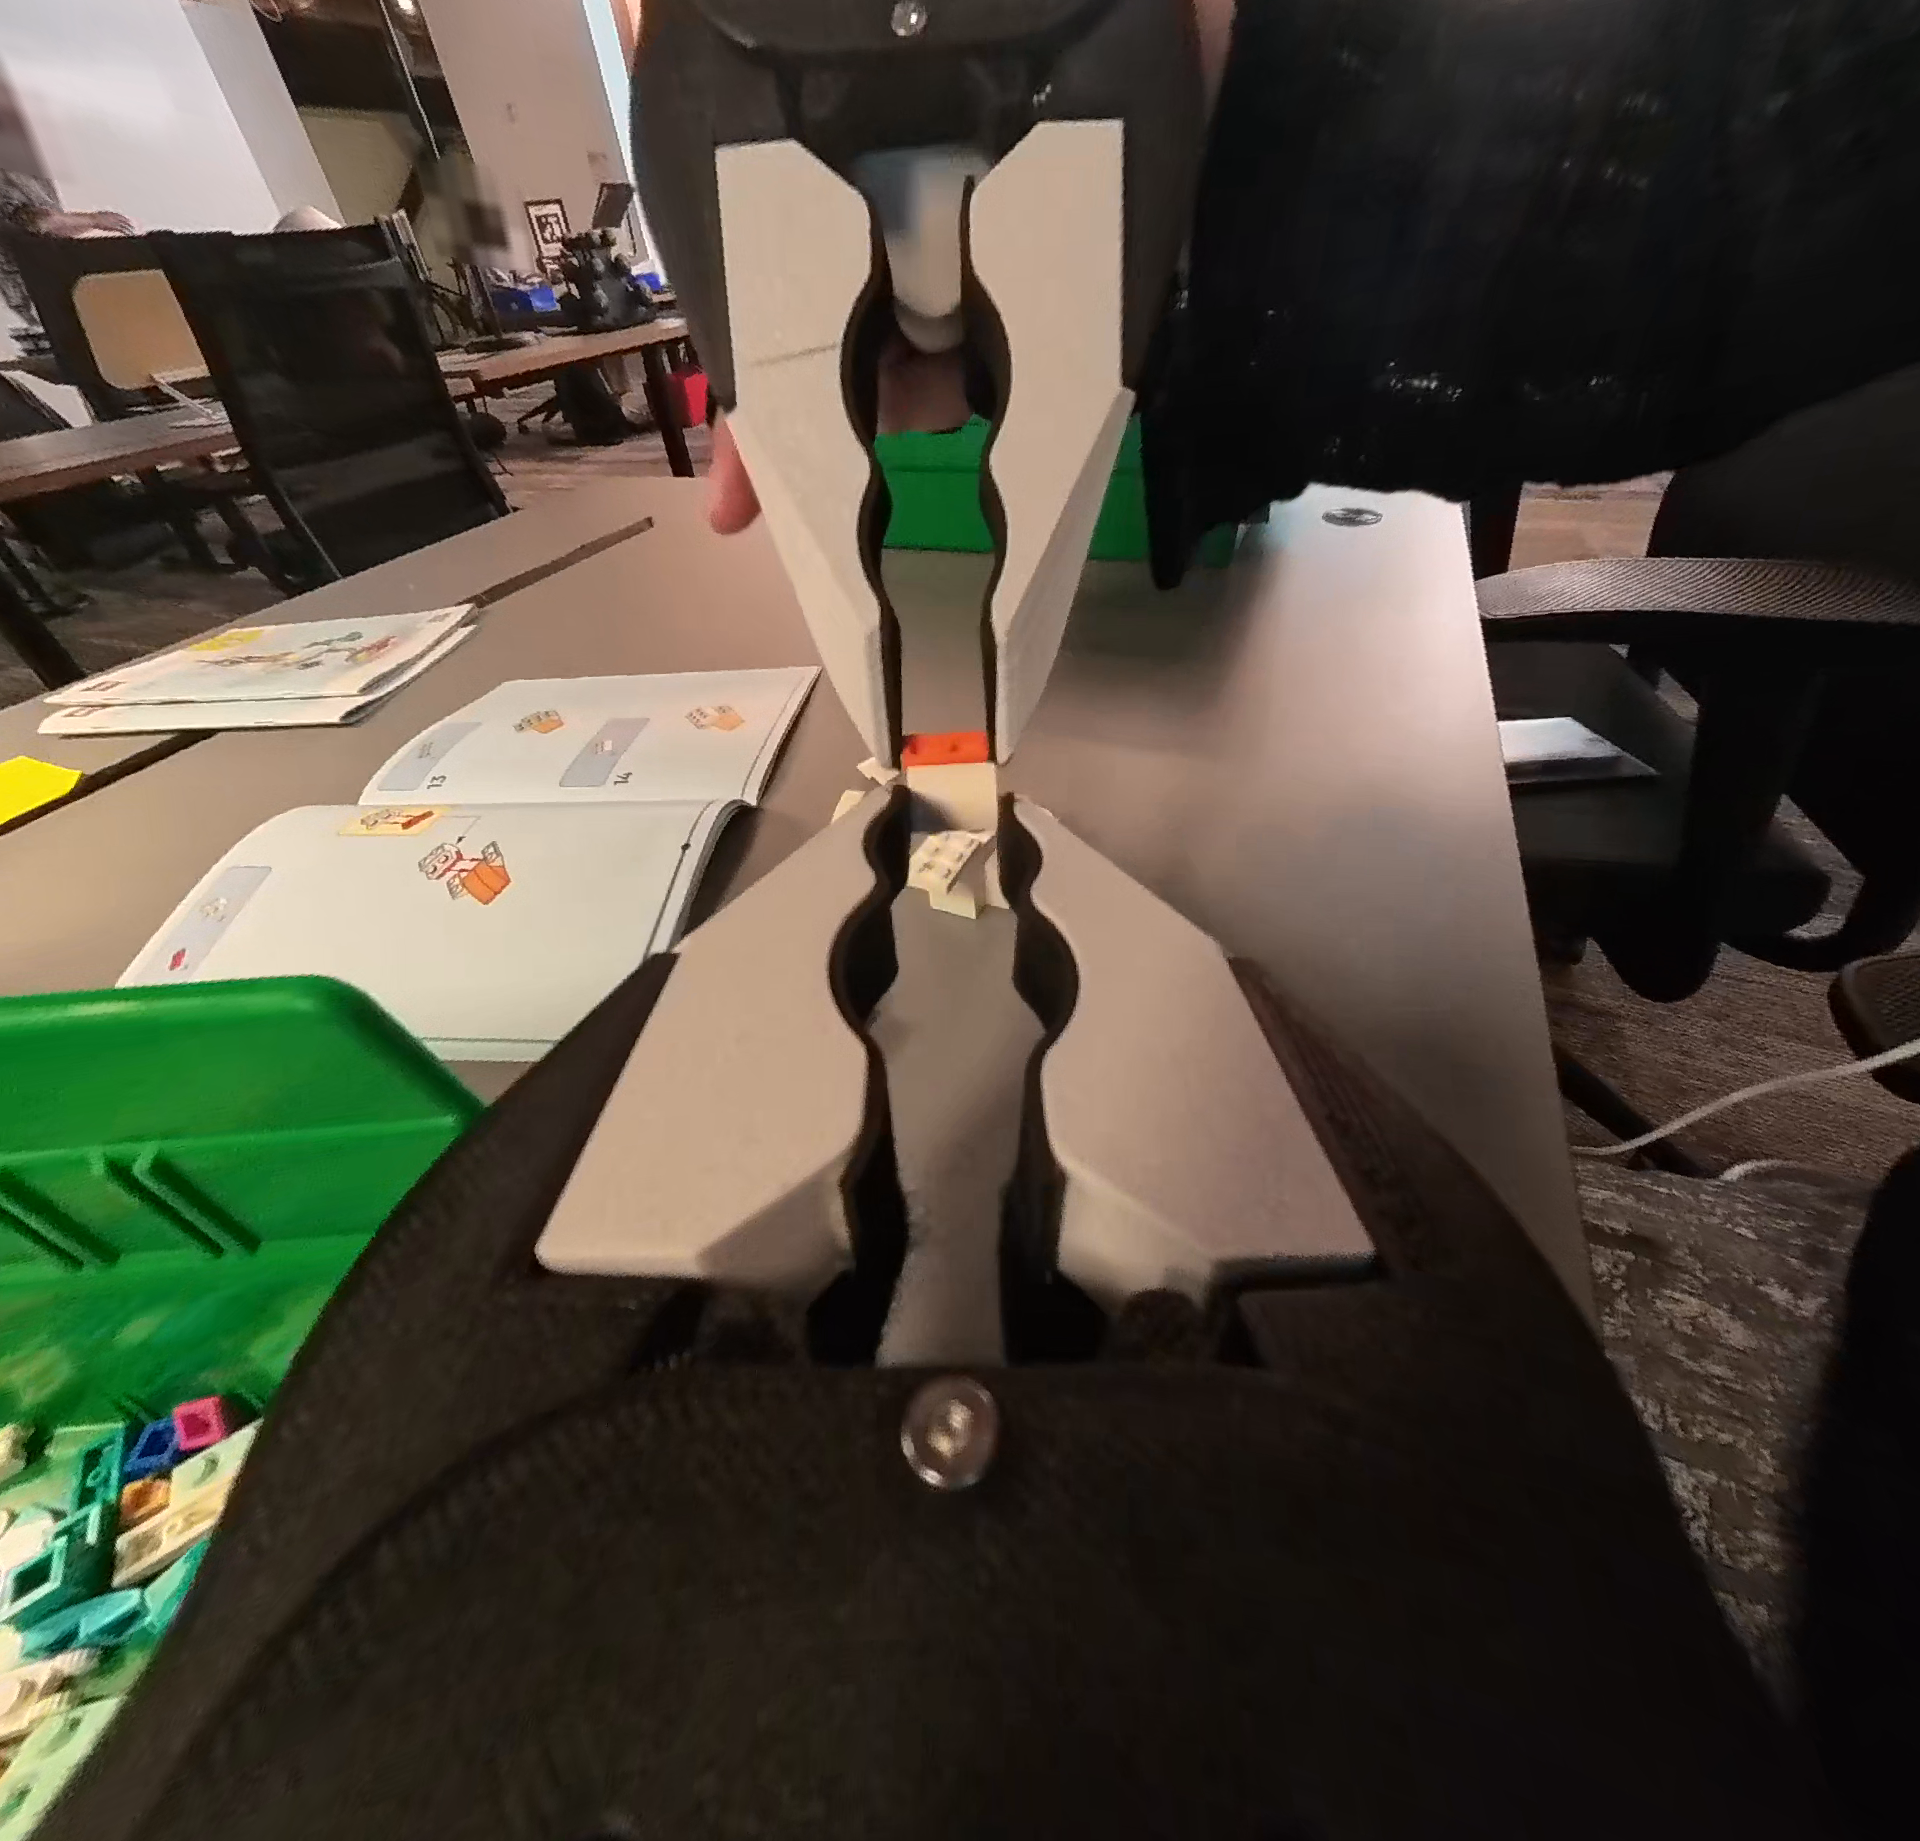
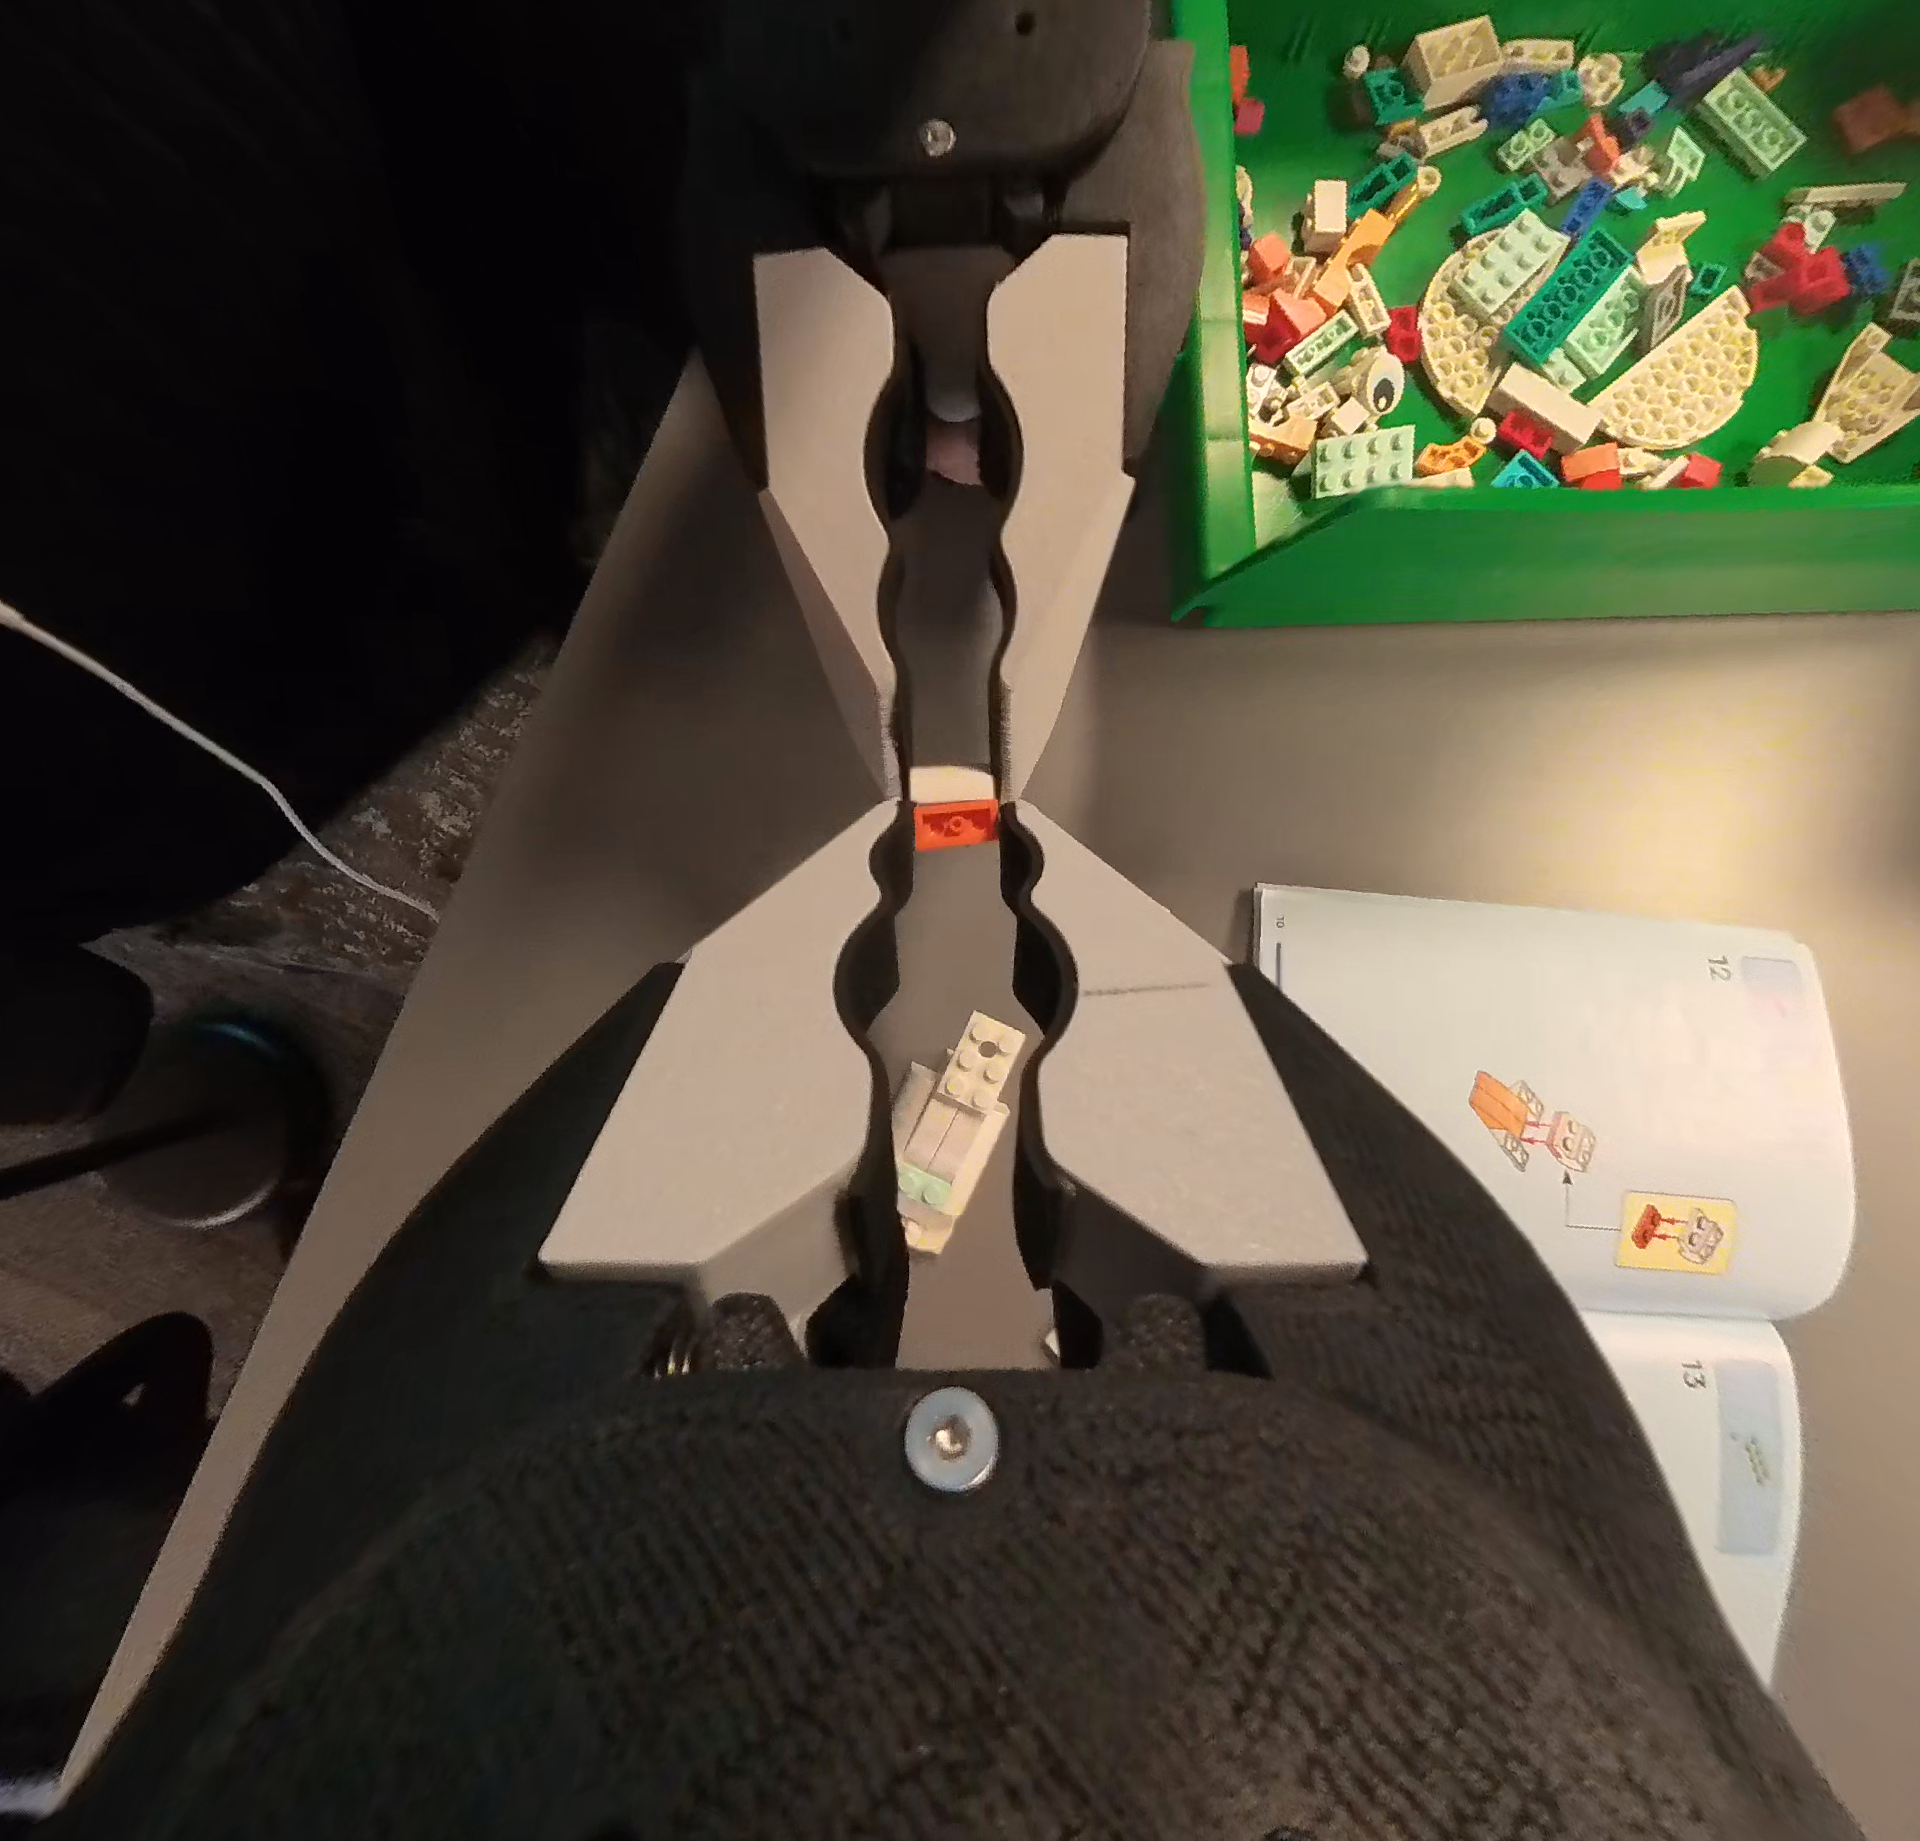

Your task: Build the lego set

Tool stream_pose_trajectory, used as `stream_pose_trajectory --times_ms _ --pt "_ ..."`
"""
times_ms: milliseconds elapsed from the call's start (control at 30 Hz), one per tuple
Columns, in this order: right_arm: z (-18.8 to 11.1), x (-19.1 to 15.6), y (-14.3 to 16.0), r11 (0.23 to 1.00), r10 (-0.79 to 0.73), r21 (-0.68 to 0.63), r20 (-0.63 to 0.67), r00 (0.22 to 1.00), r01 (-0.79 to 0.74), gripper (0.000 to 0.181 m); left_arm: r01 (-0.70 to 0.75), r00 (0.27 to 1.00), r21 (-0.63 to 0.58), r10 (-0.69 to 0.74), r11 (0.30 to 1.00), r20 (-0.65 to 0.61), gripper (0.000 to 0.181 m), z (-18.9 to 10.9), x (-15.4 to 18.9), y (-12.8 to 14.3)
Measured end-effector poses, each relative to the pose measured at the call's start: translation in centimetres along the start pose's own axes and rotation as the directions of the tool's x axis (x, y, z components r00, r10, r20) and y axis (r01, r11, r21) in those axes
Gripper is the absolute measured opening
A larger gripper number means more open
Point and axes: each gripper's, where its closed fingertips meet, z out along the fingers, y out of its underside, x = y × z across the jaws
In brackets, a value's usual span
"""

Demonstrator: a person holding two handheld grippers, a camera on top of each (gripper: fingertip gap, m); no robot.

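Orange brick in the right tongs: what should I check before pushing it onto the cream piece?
1. Grip of right tongs on orange brick: ok, shut on it.
2. Grip of left tongs on cream piece: ok, shut on it.
3. Brick meets piece: ok, they appear to touch, tip to tip.
4. Studs lined up: cannot tell, the tongs hide the joint.
5. Open instruction booklet in view: ok, beside the tongs.

1. The left gripper [image 1: 948,804] points forward, its fingers drawn close, clamping a small piece at the tips.
2. The right gripper [image 2: 954,823] faces it tip to tip, fingers likewise pinched in.
3. A dark sleeve [image 1: 1507,233] sits behind the right gripper.
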Motion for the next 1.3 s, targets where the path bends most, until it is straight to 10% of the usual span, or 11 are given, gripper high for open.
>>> stream_pose_trajectory --times_ms 700,967,1300 --pt "-0.4 -0.2 -0.5 1.0 -0.005 -0.021 -0.013 1.0 0.005 0.017 -0.022 1.0 0.039 0.021 0.999 0.01 0.016 -0.2 0.1 -0.5" --pt "-1.3 -0.1 -2.0 0.996 -0.056 0.062 -0.131 0.99 0.064 0.051 0.005 0.999 0.042 -0.006 0.999 0.036 0.016 -0.4 -0.5 -0.5" --pt "-1.3 1.9 -0.8 0.775 -0.624 -0.423 -0.63 0.463 0.469 0.035 0.254 0.967 0.104 -0.252 0.962 -0.031 0.016 -1.1 -1.6 -1.2"
